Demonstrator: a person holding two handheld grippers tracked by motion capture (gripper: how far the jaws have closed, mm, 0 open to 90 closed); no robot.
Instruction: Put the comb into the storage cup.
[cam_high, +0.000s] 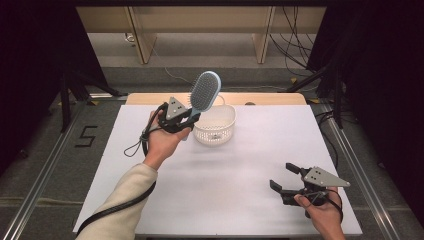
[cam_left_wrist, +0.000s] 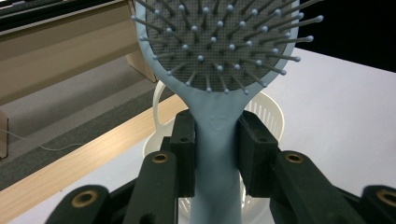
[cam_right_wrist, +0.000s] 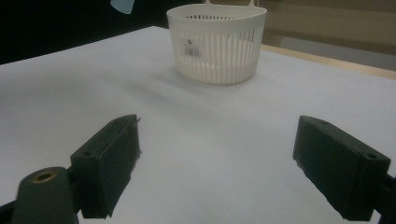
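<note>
Hairbrush (cam_high: 204, 91) upright (bristle head up, handle down)

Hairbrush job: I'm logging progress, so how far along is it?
Done: the left gripper has the hairbrush clamped by its handle, lifted beside the basket. In hand: holding it up. Left: probably putting it into the basket; the right gripper waits open.

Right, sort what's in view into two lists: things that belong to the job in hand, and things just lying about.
Part of the job:
- hairbrush, clamped by its handle in the left gripper
- white basket, just beside and below the brush

Just there:
- right gripper, jaws open and empty, near the table's front edge
- table
- cables on the floor beyond
</note>
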